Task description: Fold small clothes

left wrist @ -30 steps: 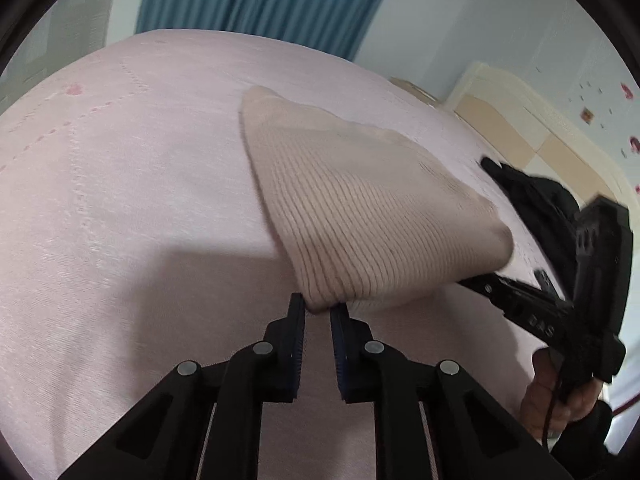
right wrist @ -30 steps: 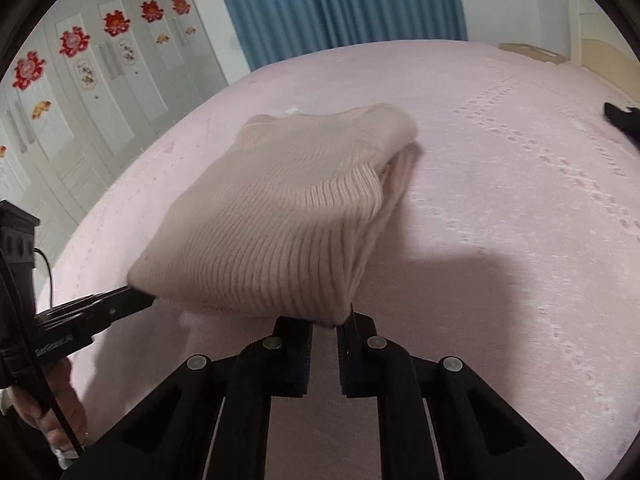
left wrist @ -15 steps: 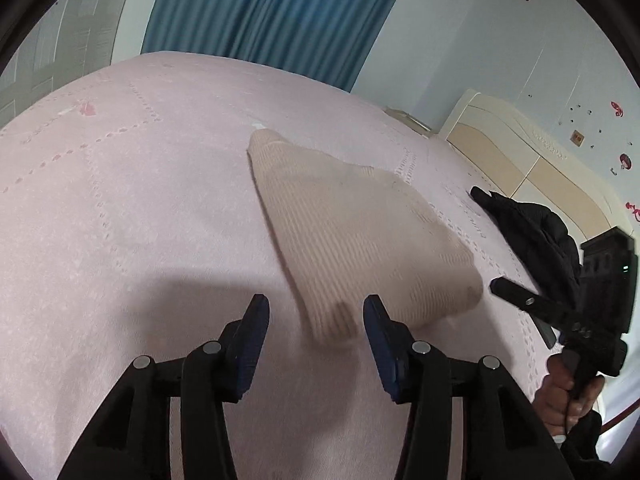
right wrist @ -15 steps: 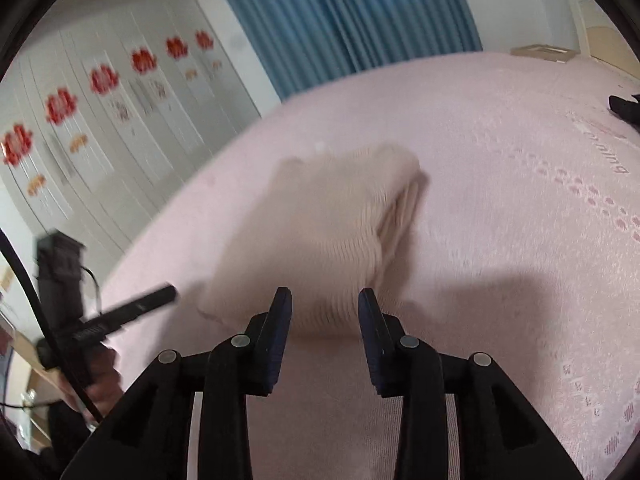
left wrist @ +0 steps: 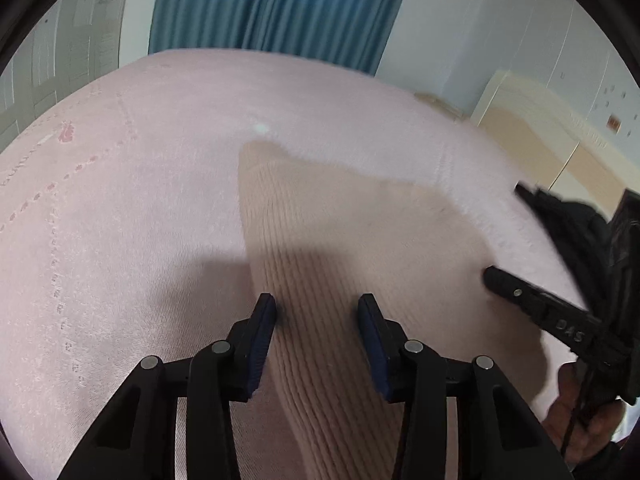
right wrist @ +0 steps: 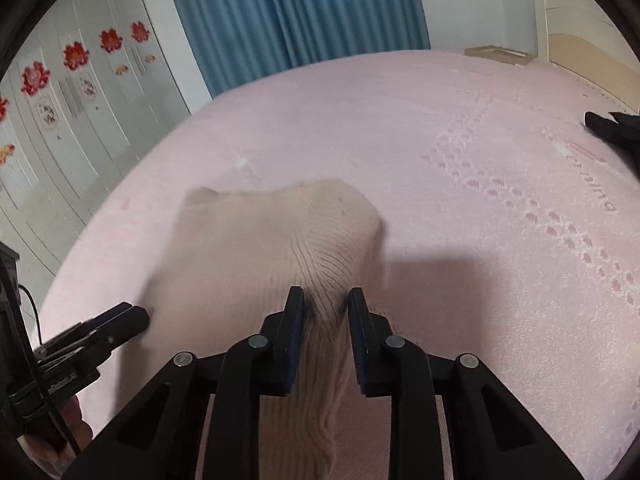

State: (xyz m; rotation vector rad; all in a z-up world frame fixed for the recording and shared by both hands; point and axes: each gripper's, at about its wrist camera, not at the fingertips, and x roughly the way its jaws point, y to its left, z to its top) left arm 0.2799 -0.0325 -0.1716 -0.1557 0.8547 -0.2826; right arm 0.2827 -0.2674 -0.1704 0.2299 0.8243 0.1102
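Note:
A beige ribbed sweater (left wrist: 360, 232) lies folded on the pink bed cover (left wrist: 140, 200). My left gripper (left wrist: 316, 312) is over its near left part. The jaws are closing, with flat, unpuckered fabric between the pads, so it still stands open. In the right wrist view the sweater (right wrist: 260, 248) bunches into my right gripper (right wrist: 326, 304). Its jaws are closing too, and the pads press on a puckered ridge of knit. Each view also shows the other gripper at the sweater's side: the right gripper (left wrist: 540, 312) and the left gripper (right wrist: 100, 328).
A black garment (left wrist: 572, 232) lies at the bed's right side, by the cream headboard (left wrist: 540, 140). Blue curtains (right wrist: 300, 12) hang behind the bed, and white wardrobe doors (right wrist: 60, 120) with red flowers stand at the left. A person's hand (left wrist: 580, 420) holds the right gripper.
Both grippers let go of the sweater's near edge and it dropped flat. They then moved forward over it; the right jaws have narrowed onto the fabric.

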